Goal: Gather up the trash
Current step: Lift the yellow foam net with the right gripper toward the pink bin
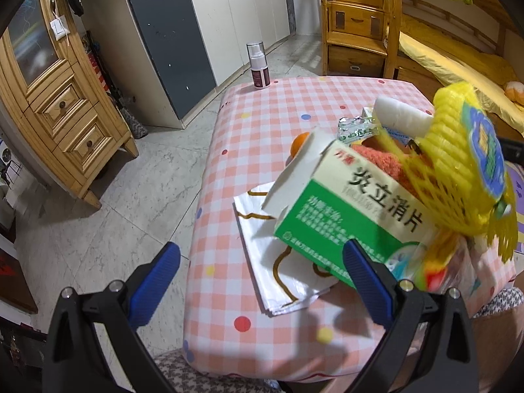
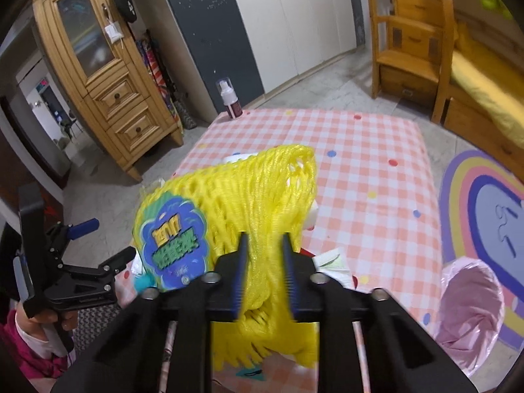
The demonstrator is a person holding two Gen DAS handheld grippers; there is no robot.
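While the left gripper (image 1: 262, 281) waits with its blue pads spread wide and holding nothing, the right gripper (image 2: 264, 273) pinches a yellow foam fruit net (image 2: 262, 190).

Seen from the right wrist, the net bunches between the nearly closed blue fingers (image 2: 239, 275) and hangs above the pink checked tablecloth (image 2: 376, 170); at 9 o'clock on it sits a blue-and-green sticker (image 2: 175, 245) whose yellow and green characters are too blurred to read. From the left wrist, a green-and-white medicine box (image 1: 347, 206) with its flap open lies at 2 o'clock of the pads, printed in large black characters 炎立消片, on a white paper with brown lines (image 1: 278, 262). A spray bottle (image 1: 258, 65) stands at 12 o'clock, and a pink-lined bin (image 2: 465, 314) sits at 4 o'clock beside the table.
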